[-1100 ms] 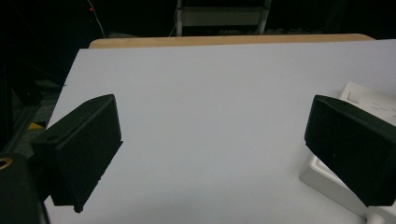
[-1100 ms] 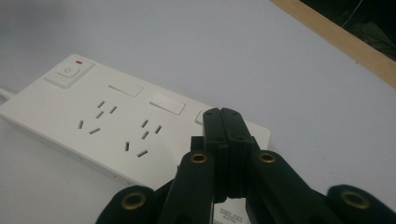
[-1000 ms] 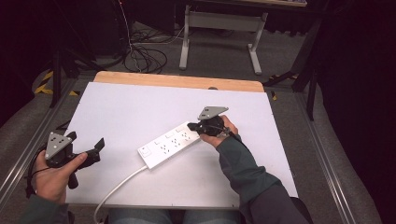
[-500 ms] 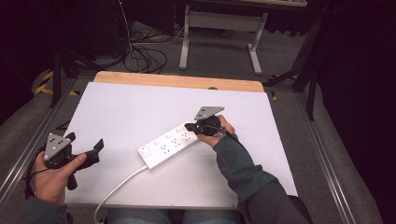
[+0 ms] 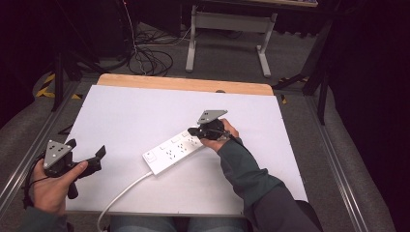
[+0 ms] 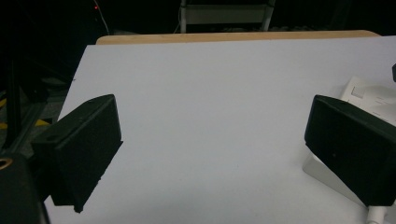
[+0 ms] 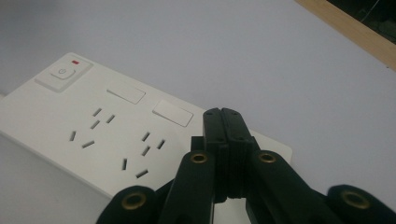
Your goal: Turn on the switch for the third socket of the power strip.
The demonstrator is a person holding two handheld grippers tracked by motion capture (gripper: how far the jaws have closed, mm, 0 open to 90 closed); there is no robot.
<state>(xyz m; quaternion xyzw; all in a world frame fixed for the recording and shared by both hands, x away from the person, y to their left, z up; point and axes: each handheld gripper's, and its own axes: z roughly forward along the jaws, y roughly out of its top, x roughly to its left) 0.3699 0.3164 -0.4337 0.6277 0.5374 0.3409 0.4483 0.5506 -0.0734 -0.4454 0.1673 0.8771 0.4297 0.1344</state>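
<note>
Power strip (image 5: 176,150) lies flat on the white table (image 5: 125,116), partly cut off in the left gripper view behind that gripper's right-hand jaw. Its cord (image 5: 121,193) runs off the near table edge. Well left of it, the left gripper (image 5: 87,157) is held with its jaws wide apart and empty. The strip's long axis runs diagonally, switch end toward the near left. At its far right end sits the right gripper (image 5: 193,130), jaws pressed together with nothing between them, tips over the strip's end.
</note>
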